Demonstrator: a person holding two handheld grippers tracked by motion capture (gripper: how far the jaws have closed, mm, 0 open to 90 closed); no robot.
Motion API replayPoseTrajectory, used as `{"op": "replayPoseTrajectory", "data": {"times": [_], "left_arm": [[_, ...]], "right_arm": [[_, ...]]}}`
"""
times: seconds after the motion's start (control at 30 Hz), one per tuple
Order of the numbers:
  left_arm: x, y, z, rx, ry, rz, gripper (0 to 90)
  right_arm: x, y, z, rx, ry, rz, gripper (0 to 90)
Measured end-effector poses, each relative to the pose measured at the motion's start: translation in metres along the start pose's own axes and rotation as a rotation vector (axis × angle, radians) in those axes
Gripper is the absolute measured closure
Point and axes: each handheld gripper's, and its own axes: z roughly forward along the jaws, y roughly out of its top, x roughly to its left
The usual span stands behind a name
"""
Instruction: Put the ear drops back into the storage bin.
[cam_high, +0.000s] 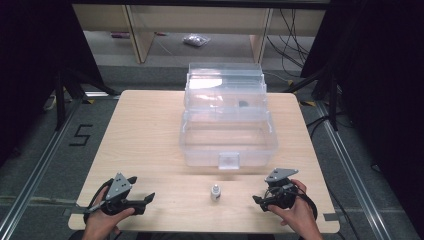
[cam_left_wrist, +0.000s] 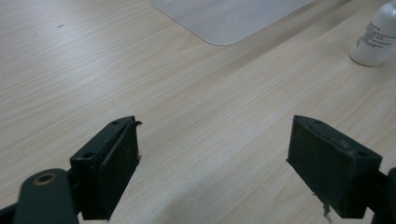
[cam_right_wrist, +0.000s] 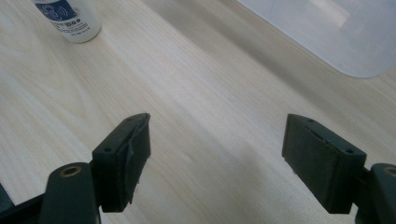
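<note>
Nearest the lens: two hands at the near table edge, each with a black two-jaw gripper. Left gripper (cam_high: 148, 198) low on the wood, well to the left of the small bottle (cam_high: 215, 192); jaws spread wide, nothing between the pads, bare tabletop in the gap. Right gripper (cam_high: 256, 200) well to the right of the bottle; jaws likewise wide apart, no grip on anything. Both tips turned inward toward the bottle.

Bottle upright on the table (cam_high: 150, 130), between the two grippers and just in front of the clear plastic box (cam_high: 227, 145), close to the latch tab (cam_high: 228, 160) on the box's front wall. Seen from the left gripper view at upper right (cam_left_wrist: 376, 37), from the right gripper view at upper left (cam_right_wrist: 70, 16).

Step in hand, as a judgement: the very start, approach not yet made, bottle untouched. Next move probably a reach by one gripper to straddle the bottle's body, then a gentle squeeze; likely destination the open box behind.

Materials and shapes: bottle white, smooth, rounded, small cap on top, blue printed label; probably light and easy to tip, so a low, square grasp advisable. Box transparent, glossy, rounded corners, lid (cam_high: 225, 82) tilted open behind the bottom bin, something small and dark inside the upper part. Table pale wood-grain laminate, matte, rounded corners. Gripper pads flat, dark, slightly worn at the edges.
</note>
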Motion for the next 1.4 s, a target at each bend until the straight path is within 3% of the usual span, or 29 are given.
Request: {"op": "replayPoseTrajectory", "data": {"times": [0.23, 0.4, 0.5, 0.53, 0.6, 0.8, 1.0, 1.1, 1.2, 1.3, 1.33, 1.4], "left_arm": [[0.001, 0.000, 0.000, 0.013, 0.001, 0.017, 15.9], [0.001, 0.000, 0.000, 0.007, 0.002, 0.008, 15.9], [0.001, 0.000, 0.001, 0.008, 0.004, 0.007, 15.9], [0.001, 0.000, 0.001, 0.008, 0.005, 0.007, 15.9], [0.001, 0.000, 0.001, 0.006, 0.005, 0.008, 15.9], [0.001, 0.001, 0.000, 0.019, 0.007, 0.010, 15.9], [0.001, 0.001, 0.000, 0.018, 0.008, 0.011, 15.9], [0.001, 0.001, 0.000, 0.023, 0.013, 0.012, 15.9], [0.001, 0.000, 0.000, 0.018, 0.010, 0.009, 15.9], [0.001, 0.001, 0.000, 0.020, 0.011, 0.011, 15.9], [0.001, 0.000, 0.000, 0.020, 0.012, 0.008, 15.9], [0.001, 0.000, 0.001, 0.018, 0.008, 0.006, 15.9]], "right_arm": [[0.000, 0.001, -0.001, 0.006, 0.007, -0.003, 24.5], [0.002, 0.004, 0.000, 0.003, 0.013, -0.006, 24.4], [0.001, 0.006, 0.000, 0.005, 0.016, -0.046, 24.3], [0.002, 0.007, 0.001, -0.011, 0.011, -0.051, 24.3], [0.003, 0.008, -0.001, 0.007, 0.019, -0.039, 24.3], [0.010, 0.018, -0.001, 0.018, 0.028, -0.065, 24.3], [0.016, 0.024, 0.001, 0.027, 0.040, -0.122, 24.3], [0.021, 0.028, 0.003, 0.045, 0.036, -0.096, 24.3], [0.021, 0.031, 0.005, 0.046, 0.044, -0.143, 24.3], [0.026, 0.034, 0.006, 0.063, 0.043, -0.132, 24.3], [0.024, 0.035, 0.008, 0.057, 0.048, -0.166, 24.4], [0.024, 0.036, 0.009, 0.059, 0.046, -0.187, 24.7]]}}
